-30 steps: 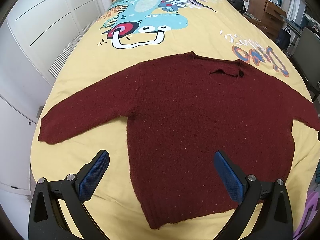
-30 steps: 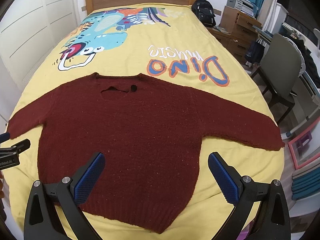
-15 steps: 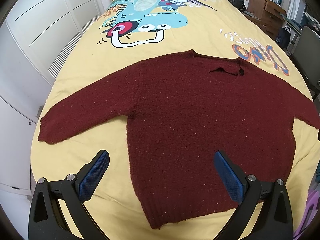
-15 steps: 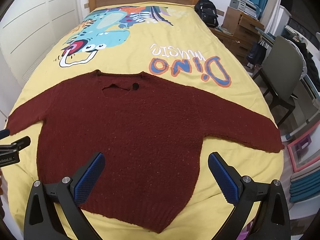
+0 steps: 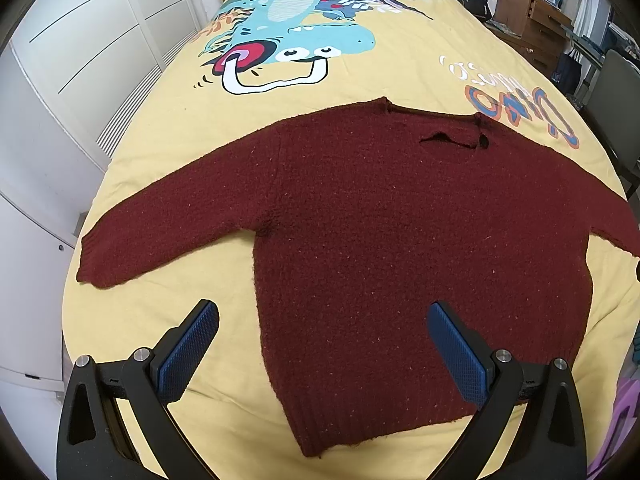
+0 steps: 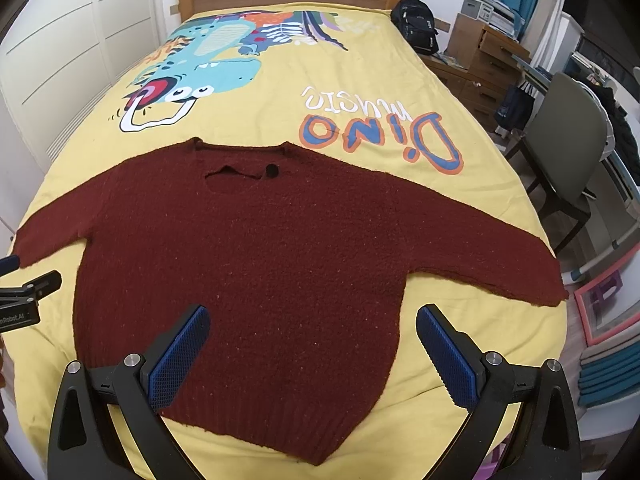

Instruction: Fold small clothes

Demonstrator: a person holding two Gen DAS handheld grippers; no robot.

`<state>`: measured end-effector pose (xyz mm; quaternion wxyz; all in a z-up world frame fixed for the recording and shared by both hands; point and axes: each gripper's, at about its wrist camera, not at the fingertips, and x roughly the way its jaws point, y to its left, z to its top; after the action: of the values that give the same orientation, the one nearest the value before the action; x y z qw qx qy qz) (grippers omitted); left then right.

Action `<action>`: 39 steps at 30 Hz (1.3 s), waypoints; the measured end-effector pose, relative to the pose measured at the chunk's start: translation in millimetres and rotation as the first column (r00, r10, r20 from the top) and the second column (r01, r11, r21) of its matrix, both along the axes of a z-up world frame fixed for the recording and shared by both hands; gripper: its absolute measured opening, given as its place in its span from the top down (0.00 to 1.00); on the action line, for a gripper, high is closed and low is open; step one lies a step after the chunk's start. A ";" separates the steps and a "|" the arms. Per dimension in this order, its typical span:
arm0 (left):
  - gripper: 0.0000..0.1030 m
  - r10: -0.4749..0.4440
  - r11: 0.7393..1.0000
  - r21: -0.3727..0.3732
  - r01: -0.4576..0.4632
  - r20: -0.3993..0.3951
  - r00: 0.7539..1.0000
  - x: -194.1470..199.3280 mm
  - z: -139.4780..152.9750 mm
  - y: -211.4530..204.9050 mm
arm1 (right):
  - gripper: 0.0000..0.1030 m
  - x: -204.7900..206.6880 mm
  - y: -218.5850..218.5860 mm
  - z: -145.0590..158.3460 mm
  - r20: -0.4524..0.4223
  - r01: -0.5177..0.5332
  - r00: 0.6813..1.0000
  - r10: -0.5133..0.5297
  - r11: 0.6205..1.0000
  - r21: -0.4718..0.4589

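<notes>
Sweater [image 5: 400, 240] lay flat, sleeves spread, on the yellow bedspread [image 5: 360, 80] while left gripper [image 5: 320, 344] and right gripper [image 6: 312, 344] hovered with jaws wide apart, holding nothing.

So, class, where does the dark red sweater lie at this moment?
In both views the sweater lies flat on the yellow bedspread, below the dinosaur print.

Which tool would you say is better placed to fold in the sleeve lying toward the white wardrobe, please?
Probably the left tool: that sleeve of the sweater lies just ahead of it, while the right tool hangs over the opposite half.
</notes>
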<state>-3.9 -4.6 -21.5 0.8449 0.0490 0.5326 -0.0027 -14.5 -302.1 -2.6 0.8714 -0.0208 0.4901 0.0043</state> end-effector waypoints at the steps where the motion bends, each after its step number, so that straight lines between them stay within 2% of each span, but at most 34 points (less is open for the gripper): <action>1: 0.01 0.001 1.000 0.000 -0.001 0.000 1.000 0.1 0.3 -0.8 | 0.00 0.0 0.1 0.0 0.000 0.001 1.000 -0.001 1.000 0.000; 14: 0.01 0.001 1.000 -0.001 -0.001 -0.003 1.000 1.1 -1.2 -2.1 | 0.00 4.2 -9.1 -2.5 0.007 0.016 1.000 -0.016 1.000 0.012; 17: 0.01 0.000 1.000 -0.008 0.000 -0.005 1.000 8.4 -3.1 -2.0 | 0.00 14.0 -32.6 -6.7 0.009 0.055 0.998 -0.055 0.998 0.021; 23: 0.01 0.016 1.000 0.004 -0.016 -0.018 1.000 38.0 -9.6 4.4 | 0.00 44.9 -119.9 -28.6 0.000 0.191 0.982 -0.191 0.981 0.012; 26: 0.01 0.033 0.999 0.010 -0.033 -0.031 0.999 54.4 -16.0 9.0 | 0.00 60.8 -174.6 -48.8 -0.020 0.290 0.957 -0.289 0.957 0.014; 29: 0.01 0.048 0.999 0.013 -0.048 -0.051 0.998 70.4 -24.4 13.0 | 0.00 71.4 -225.9 -72.2 -0.051 0.391 0.919 -0.390 0.920 0.017; 36: 0.01 0.062 0.998 -0.006 -0.063 -0.098 0.993 100.9 -52.9 19.6 | 0.00 79.6 -323.2 -128.6 -0.139 0.581 0.810 -0.570 0.812 0.056; 39: 0.01 0.061 0.998 -0.004 -0.062 -0.116 0.991 107.9 -67.8 21.2 | 0.00 78.3 -355.3 -153.0 -0.192 0.657 0.750 -0.633 0.748 0.095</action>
<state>104.0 16.6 -89.3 0.8124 0.0291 0.5821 0.0183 63.8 -657.3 -155.6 0.7792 0.2186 0.5279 -0.2577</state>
